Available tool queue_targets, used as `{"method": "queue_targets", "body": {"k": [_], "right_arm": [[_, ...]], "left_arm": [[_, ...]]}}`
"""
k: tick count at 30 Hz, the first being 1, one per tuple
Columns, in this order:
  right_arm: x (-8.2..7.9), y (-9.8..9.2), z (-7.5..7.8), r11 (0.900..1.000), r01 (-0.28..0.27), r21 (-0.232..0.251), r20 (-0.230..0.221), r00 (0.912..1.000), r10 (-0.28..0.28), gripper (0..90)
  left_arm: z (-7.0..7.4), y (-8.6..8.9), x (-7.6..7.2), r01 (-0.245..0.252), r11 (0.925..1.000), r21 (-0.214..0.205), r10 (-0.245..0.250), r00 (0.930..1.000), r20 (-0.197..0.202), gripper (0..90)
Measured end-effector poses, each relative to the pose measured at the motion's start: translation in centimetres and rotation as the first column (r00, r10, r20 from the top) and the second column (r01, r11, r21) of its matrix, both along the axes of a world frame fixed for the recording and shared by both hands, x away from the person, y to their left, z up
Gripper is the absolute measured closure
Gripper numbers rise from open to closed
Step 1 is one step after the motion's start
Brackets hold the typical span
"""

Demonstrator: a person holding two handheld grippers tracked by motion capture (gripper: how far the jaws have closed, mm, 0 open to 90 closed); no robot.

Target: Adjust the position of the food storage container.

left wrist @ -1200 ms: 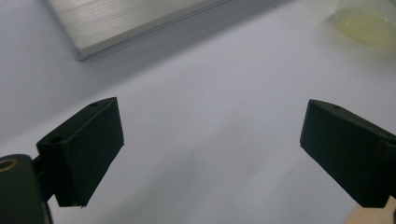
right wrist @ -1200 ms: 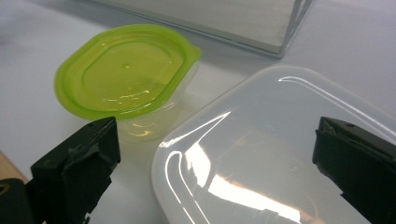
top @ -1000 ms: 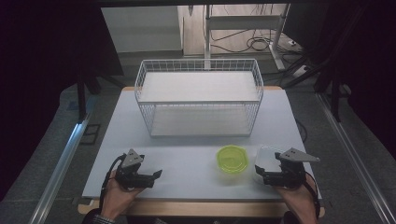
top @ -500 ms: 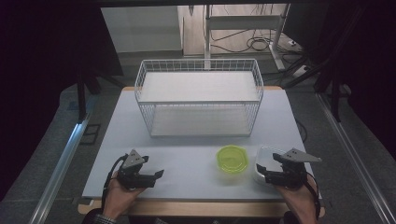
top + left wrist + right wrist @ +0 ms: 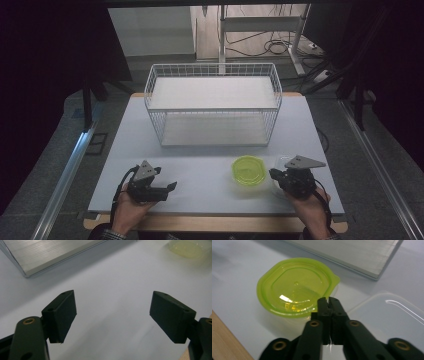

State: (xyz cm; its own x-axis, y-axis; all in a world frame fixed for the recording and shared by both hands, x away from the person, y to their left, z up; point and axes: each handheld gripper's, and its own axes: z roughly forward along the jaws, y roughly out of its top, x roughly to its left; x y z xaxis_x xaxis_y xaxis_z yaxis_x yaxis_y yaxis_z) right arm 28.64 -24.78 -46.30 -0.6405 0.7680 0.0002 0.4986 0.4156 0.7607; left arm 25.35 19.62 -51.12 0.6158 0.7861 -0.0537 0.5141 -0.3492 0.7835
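Observation:
A round container with a lime-green lid (image 5: pixel 248 171) stands on the white table (image 5: pixel 210 165) near the front right. A clear container (image 5: pixel 282 162) lies just to its right. My right gripper (image 5: pixel 273 175) is at the clear container and points left at the green lid. In the right gripper view its jaws (image 5: pixel 328 301) have just been closing and now meet, with nothing visible between them; the green lid (image 5: pixel 295 287) is just beyond the tips and the clear container (image 5: pixel 387 312) to the right. My left gripper (image 5: pixel 171 187) rests at the front left, open over bare table (image 5: pixel 112 315).
A white wire basket (image 5: pixel 212 110) stands across the back middle of the table. Its base shows in the left gripper view (image 5: pixel 50 252) and the right gripper view (image 5: pixel 352 252). The table's wooden front edge (image 5: pixel 210 222) runs under both hands.
My right gripper has shifted a little to the left, closer to the green-lidded container. The left hand has stayed where it was.

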Motion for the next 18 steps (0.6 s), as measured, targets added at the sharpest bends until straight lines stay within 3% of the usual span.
{"method": "queue_targets", "body": {"k": [3, 10, 18], "right_arm": [[1.2, 1.0, -0.4, 0.9982, 0.041, -0.043, -0.036, 0.9984, -0.043, 89.5], [1.9, 1.9, -0.7, 0.9914, 0.052, -0.120, -0.048, 0.9972, -0.058, 89.6], [1.8, 3.6, -1.0, 0.9950, -0.003, -0.100, -0.064, 0.9979, -0.003, 89.4]], "left_arm": [[0.0, -0.1, 0.0, 0.003, 1.0000, 0.003, -0.003, 1.0000, -0.001, 21.2], [-0.1, -0.3, 0.0, 0.009, 0.9999, 0.011, -0.009, 1.0000, -0.001, 21.2], [0.0, -0.5, 0.0, 0.018, 0.9998, -0.001, -0.018, 0.9998, -0.005, 23.2]]}}
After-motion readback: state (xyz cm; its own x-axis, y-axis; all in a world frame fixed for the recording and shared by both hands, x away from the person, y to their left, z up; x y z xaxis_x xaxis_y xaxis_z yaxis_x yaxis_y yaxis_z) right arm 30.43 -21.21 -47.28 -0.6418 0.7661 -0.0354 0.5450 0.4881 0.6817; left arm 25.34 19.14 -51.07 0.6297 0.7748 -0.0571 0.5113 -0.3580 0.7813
